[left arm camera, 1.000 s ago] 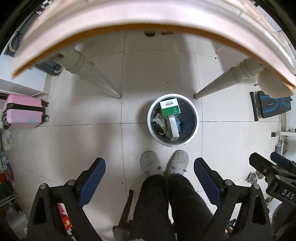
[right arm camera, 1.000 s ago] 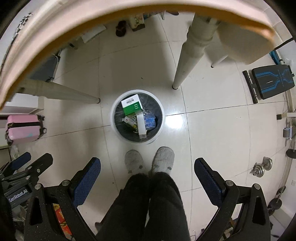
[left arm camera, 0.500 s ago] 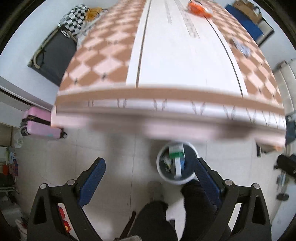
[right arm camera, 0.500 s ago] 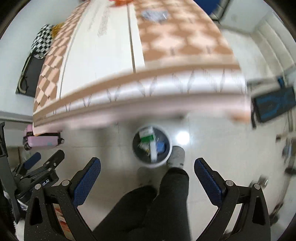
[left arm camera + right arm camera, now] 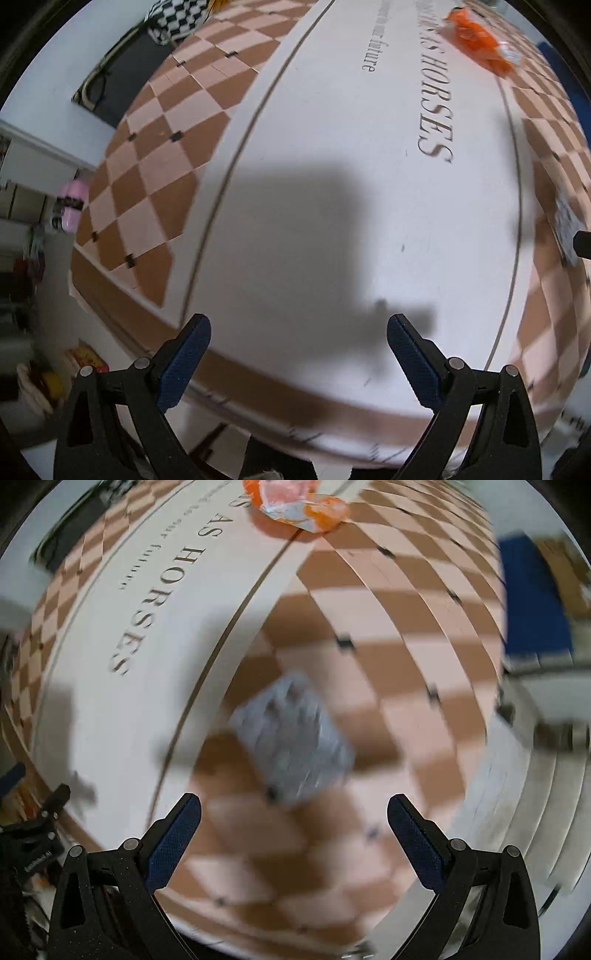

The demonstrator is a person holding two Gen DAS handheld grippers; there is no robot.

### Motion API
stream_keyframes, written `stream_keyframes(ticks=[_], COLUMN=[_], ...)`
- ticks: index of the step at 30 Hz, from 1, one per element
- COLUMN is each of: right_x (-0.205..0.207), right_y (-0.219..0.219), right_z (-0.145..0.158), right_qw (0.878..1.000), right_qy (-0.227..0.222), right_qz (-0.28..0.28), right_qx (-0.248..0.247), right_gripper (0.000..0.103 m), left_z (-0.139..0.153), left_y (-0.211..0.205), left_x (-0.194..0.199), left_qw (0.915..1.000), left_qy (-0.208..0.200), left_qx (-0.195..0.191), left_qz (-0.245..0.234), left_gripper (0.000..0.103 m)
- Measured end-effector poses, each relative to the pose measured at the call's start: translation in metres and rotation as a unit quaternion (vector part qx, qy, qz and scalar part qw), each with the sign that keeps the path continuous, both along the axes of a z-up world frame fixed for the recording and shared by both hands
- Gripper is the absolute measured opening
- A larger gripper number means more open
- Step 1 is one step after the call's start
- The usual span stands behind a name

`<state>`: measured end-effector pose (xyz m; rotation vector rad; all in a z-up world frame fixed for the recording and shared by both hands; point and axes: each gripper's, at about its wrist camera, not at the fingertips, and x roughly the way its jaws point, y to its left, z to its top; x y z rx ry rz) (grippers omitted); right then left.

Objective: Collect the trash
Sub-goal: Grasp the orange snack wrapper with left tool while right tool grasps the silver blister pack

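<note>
Fingers of my left hand-held gripper (image 5: 298, 356) are spread wide, released, holding nothing above the white centre strip of the counter (image 5: 295, 206). My right hand-held gripper (image 5: 294, 834) is equally wide open and empty; a blurred grey wrapper (image 5: 293, 734) lies on the checkered cloth at 12 o'clock from it. An orange wrapper (image 5: 299, 504) lies farther off, also at 12 o'clock.

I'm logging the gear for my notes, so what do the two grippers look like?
The left gripper and right gripper look alike: matte black speckled frames with triangular cut-outs, silver pivot bolts, and dark blue textured pads on the fingers. No cables or sleeves show. The left one, seen from the right camera, bears small white lettering.
</note>
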<state>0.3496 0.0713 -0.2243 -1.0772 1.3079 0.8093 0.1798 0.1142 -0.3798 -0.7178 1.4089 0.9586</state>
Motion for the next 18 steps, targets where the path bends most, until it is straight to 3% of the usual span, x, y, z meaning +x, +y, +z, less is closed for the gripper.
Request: stream_keyframes(ticks=[4,6,7,8,10,13,18], right_x=[0.017,0.02,0.021,0.021,0.023,0.028,0.063], right_y=[0.026,0.033,0.034,0.035,0.032,0.024,0.002], right_z=[-0.021,-0.029,-0.032,-0.031,-0.029,-0.018,0.006], right_qw=[0.998,0.997,0.997,0.997,0.998,0.999,0.994], right_qy=[0.02,0.025,0.027,0.022,0.018,0.017,0.055], right_qz=[0.051,0.067,0.067,0.066,0.057,0.037,-0.067], right_qx=[-0.021,-0.028,-0.029,-0.025,-0.017,0.006,0.063], right_gripper=[0.102,0.093,0.083,0.082,0.078,0.059,0.059], left_z=[-0.008,-0.008,-0.009,-0.01,-0.01,-0.008,0.012], left_y=[0.009,0.011,0.011,0.012,0.013,0.014,0.036], left_x=[0.002,-0.001,-0.001,-0.003,-0.005,-0.002,0.015], left_qw=[0.9993,0.9989,0.9988,0.9986,0.9987,0.9985,0.9991], left_qy=[0.014,0.016,0.017,0.018,0.024,0.036,0.02], left_qx=[-0.01,-0.015,-0.016,-0.018,-0.017,-0.011,0.008], left_qz=[0.033,0.042,0.044,0.045,0.043,0.041,0.038], left_gripper=[0.1,0.1,0.1,0.1,0.1,0.1,0.1])
